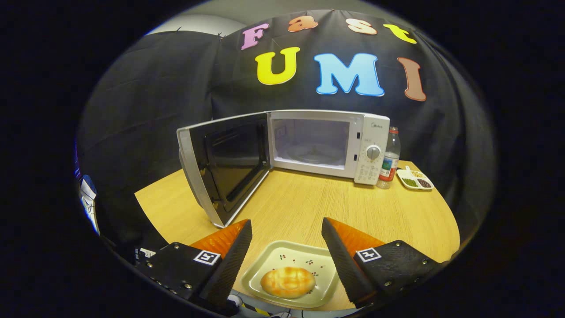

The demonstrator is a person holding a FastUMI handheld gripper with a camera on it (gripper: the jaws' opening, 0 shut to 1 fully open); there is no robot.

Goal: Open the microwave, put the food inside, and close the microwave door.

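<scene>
The round golden bread bun (pixel 288 282) lies on a pale square plastic plate (pixel 269 261) at the near edge of the wooden tabletop (pixel 300 203), directly between the fingers of the gripper (pixel 287 232), which are spread wide and touching nothing. The plate seems to sit just below the fingertips, though the curved view makes height hard to judge. Straight ahead, well beyond, the white microwave (pixel 371 132) stands with its door (pixel 220 168) swung open leftward, cavity facing the gripper.

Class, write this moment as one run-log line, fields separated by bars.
microwave: door open | bun: on plate, between fingers | hand-held gripper: open, nothing held | next: likely grasp plate
</scene>
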